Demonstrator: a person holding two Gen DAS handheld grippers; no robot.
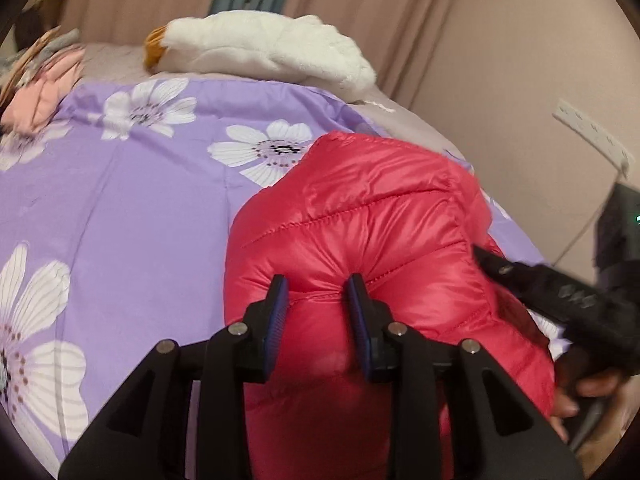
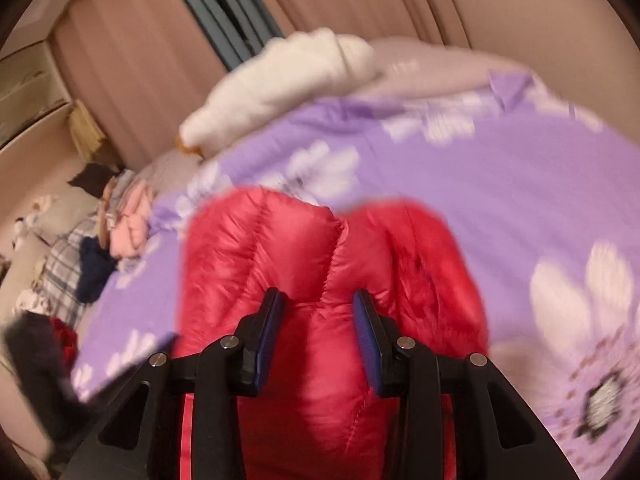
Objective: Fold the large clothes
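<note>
A shiny red quilted down jacket lies bunched on the purple flowered bedspread. My left gripper pinches a puffed fold of the jacket between its blue pads. My right gripper likewise grips a fold of the same jacket near a seam; that view is blurred by motion. The right gripper's black body also shows at the right edge of the left wrist view, pressed against the jacket's side. The lower part of the jacket is hidden behind the grippers.
A white plush toy lies at the bed's far end before beige curtains. A pile of pink and plaid clothes sits at the bed's left side. A white power strip hangs on the right wall.
</note>
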